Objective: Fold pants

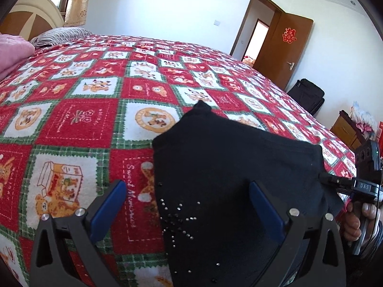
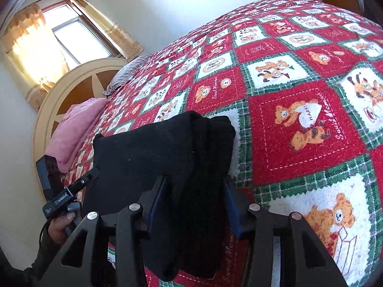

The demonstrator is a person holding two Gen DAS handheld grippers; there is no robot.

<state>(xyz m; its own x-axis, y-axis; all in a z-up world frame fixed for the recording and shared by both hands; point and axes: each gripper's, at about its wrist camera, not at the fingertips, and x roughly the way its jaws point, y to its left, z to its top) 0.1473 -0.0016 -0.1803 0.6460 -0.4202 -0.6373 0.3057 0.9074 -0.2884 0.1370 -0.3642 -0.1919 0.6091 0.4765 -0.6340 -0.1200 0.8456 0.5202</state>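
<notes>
Black pants (image 1: 234, 167) with a rhinestone pattern lie bunched on the red patchwork bedspread (image 1: 95, 119). My left gripper (image 1: 186, 205) is open, its blue-padded fingers wide apart over the pants' left edge, one finger above the bedspread and one above the fabric. My right gripper (image 2: 194, 196) is shut on a thick folded bundle of the pants (image 2: 167, 153), which fills the space between its fingers. The right gripper also shows in the left wrist view (image 1: 335, 181) at the pants' right edge. The left gripper shows at the left of the right wrist view (image 2: 69, 191).
A pink folded blanket (image 2: 76, 129) and a striped pillow (image 1: 59, 35) lie at the head of the bed by the headboard (image 2: 71, 95). A brown door (image 1: 284, 50) stands open, with a black suitcase (image 1: 308, 98) and a wooden cabinet (image 1: 344, 129) beyond the bed.
</notes>
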